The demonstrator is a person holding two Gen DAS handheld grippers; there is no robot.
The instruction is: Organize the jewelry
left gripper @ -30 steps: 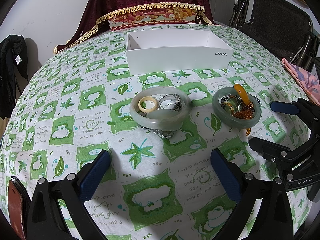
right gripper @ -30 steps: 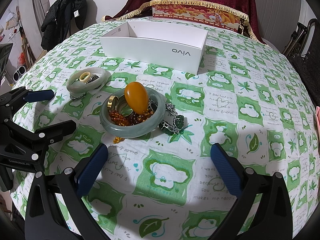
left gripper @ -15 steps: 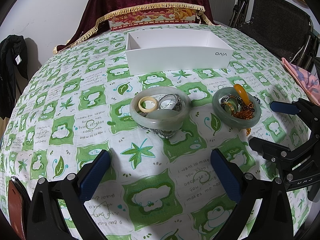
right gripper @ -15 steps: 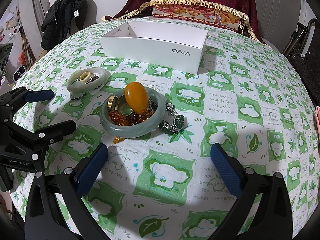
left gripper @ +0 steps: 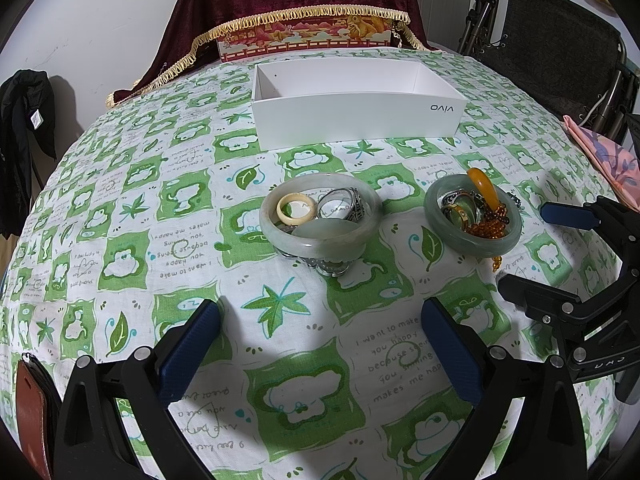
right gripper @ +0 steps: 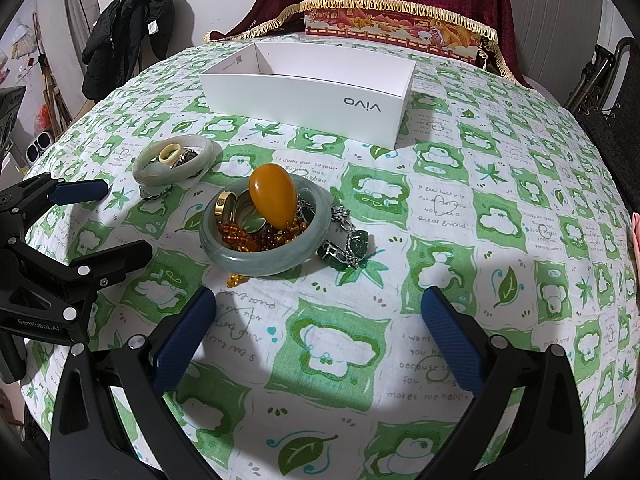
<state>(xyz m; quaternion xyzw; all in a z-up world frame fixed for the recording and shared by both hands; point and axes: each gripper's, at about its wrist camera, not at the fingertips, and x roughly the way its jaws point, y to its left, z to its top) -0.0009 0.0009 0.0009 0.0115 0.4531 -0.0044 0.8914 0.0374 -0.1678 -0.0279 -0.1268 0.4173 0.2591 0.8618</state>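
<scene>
On the green-patterned tablecloth [left gripper: 192, 216], beneath both released tools, sit a white box [left gripper: 356, 120] and jade bangles [left gripper: 320, 216].

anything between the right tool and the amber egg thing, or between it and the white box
Nothing visible blocks either path. The open right tool faces the amber pendant across bare tablecloth, and only cloth lies between its jade bangle and the white box.

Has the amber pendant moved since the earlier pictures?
No. The amber pendant sits in the same green bangle, at the same spot relative to the white box.
</scene>
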